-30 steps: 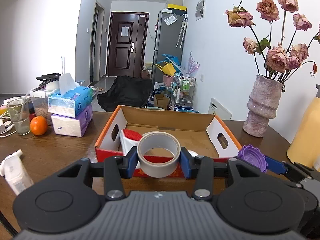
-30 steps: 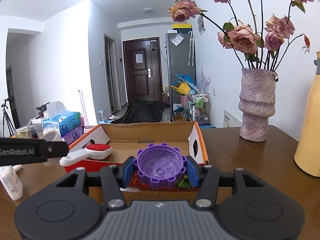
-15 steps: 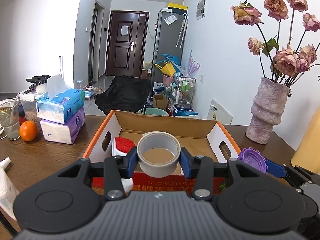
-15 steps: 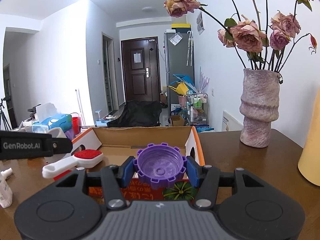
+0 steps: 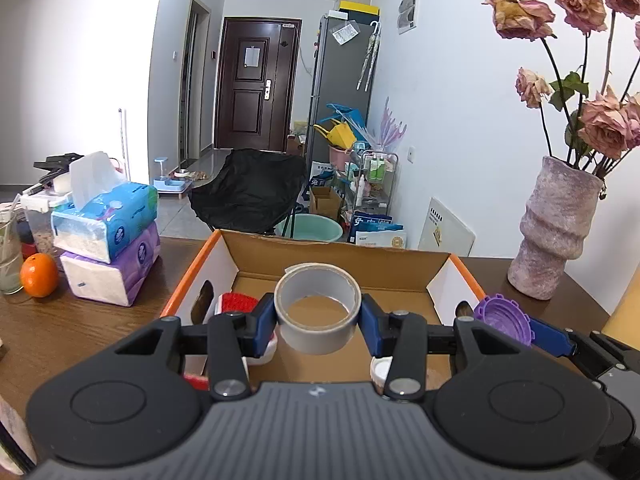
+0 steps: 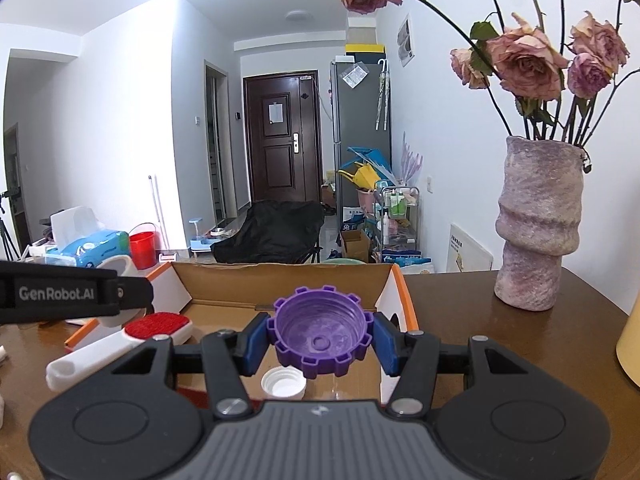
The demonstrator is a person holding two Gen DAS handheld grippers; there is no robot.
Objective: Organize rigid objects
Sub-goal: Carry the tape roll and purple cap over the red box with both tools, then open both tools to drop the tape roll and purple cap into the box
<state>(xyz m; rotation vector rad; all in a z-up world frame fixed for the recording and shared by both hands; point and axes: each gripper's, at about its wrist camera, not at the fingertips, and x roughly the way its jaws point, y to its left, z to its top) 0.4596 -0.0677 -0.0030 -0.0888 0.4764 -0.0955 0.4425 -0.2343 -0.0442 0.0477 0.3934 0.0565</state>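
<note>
My left gripper [image 5: 318, 320] is shut on a grey tape roll [image 5: 318, 312] and holds it over the open cardboard box [image 5: 340, 256]. My right gripper [image 6: 320, 338] is shut on a purple toothed lid [image 6: 320, 336], held above the box [image 6: 280, 276] near its right wall; the lid also shows in the left wrist view [image 5: 504, 318]. Inside the box lie a white brush with a red pad [image 6: 158, 328] and a small white cap [image 6: 283, 384]. The tape roll [image 6: 120, 268] shows at the left of the right wrist view.
Two stacked tissue packs [image 5: 108, 224], an orange [image 5: 39, 275] and a glass [image 5: 8, 256] stand on the wooden table at the left. A purple-grey vase of dried roses [image 6: 536, 224] stands at the right, with a yellow container [image 6: 630, 344] beside it.
Both grippers have moved forward and up over the box, each still holding its object. The white cap on the box floor has come into view.
</note>
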